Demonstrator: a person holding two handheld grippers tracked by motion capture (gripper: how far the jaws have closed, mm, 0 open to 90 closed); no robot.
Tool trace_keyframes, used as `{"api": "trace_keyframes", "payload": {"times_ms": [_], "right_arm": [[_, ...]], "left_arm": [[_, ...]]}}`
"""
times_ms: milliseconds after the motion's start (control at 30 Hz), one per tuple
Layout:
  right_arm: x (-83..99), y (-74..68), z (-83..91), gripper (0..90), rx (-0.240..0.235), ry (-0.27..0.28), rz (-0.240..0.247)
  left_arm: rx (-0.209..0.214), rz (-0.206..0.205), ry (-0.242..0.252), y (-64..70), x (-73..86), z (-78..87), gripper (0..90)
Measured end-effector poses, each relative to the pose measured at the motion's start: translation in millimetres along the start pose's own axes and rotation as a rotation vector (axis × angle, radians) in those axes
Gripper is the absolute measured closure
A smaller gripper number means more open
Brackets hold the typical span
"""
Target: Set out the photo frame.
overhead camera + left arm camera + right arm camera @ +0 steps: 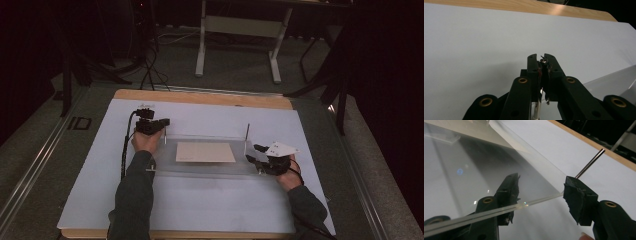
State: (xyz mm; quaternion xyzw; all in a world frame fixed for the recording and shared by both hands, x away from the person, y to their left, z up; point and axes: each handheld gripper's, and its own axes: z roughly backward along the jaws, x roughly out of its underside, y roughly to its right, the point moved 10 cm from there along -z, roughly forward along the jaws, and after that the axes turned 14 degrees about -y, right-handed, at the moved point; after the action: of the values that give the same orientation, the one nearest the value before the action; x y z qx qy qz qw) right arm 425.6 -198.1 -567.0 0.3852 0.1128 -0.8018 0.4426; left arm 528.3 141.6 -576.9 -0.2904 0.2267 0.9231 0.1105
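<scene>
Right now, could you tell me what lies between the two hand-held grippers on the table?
In the high view, a clear acrylic plate with a tan rectangular sheet spans from the left hand-held gripper to the right hand-held gripper.

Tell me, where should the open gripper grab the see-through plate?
Probably on the clear plate's near right edge, coming in level from the person's right. That thin edge already lies between the right gripper's open jaws, beside the metal rod. The left gripper is shut on a small pin.

No readable text, label or number anywhere. Dark marks on the right gripper's grey plate (282, 149), too small to read
</scene>
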Motion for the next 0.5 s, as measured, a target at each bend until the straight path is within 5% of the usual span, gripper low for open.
{"api": "trace_keyframes", "payload": {"times_ms": [500], "right_arm": [[-6.6,-3.7,1.3,44.7,-0.022,0.053,0.011]], "left_arm": [[0.003,0.009,-0.006,-0.1,-0.2,0.1,83.6]]}}
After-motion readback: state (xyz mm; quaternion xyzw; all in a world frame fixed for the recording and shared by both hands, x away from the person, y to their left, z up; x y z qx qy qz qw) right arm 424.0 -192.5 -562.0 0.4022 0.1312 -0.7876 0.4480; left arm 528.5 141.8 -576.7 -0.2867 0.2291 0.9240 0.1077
